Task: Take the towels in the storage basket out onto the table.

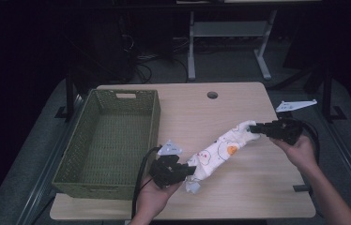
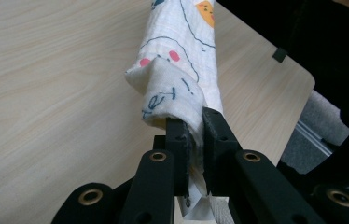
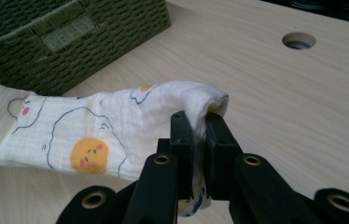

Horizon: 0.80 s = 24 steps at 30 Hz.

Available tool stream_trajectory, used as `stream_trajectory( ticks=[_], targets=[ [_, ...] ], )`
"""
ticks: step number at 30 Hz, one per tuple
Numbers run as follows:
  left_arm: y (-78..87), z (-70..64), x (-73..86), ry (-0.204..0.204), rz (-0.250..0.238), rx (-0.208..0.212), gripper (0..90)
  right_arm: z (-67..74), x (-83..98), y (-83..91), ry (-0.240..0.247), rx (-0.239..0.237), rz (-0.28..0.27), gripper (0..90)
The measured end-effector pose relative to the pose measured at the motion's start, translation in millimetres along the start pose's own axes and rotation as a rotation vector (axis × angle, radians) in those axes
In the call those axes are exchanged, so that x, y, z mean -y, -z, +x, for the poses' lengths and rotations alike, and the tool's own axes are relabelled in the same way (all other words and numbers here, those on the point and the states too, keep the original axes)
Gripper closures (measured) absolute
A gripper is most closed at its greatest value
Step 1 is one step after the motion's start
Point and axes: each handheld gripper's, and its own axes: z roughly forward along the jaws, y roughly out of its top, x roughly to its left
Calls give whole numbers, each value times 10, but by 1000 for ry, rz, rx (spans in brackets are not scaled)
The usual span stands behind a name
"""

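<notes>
The left tongs [image 2: 195, 122] are pinching one end of the white printed cloth [image 1: 217, 152], their black jaws pressed together on a bunched fold of fabric, as the left gripper view is showing up close. The right tongs [image 3: 199, 122] are gripping the opposite end in the same way, with the cloth's edge curling over the jaw tips. Between the two, the cloth is stretching as a long rolled strip, running diagonally over the middle of the table [image 1: 239, 197] from near the person's left hand [image 1: 157, 194] up toward the right hand [image 1: 300, 149]. Its print is showing fried eggs and small faces. A green woven basket [image 1: 72, 161] is sitting at the table's left side, just beside the left tongs, and a round hole [image 1: 212, 95] is lying near the far edge
</notes>
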Motion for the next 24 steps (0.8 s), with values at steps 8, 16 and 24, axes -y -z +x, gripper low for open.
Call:
stream_trajectory(
  ticks=[8,16,24],
  targets=[
    [189,141,-112,40,2,54,822,48,-254,-77,44,-6,0,834],
    [411,307,-234,71,-17,85,823,103,-500,-163,79,-9,-8,834],
    [604,444,-213,119,-48,112,823,131,-669,-319,96,-31,0,834]
  ],
)
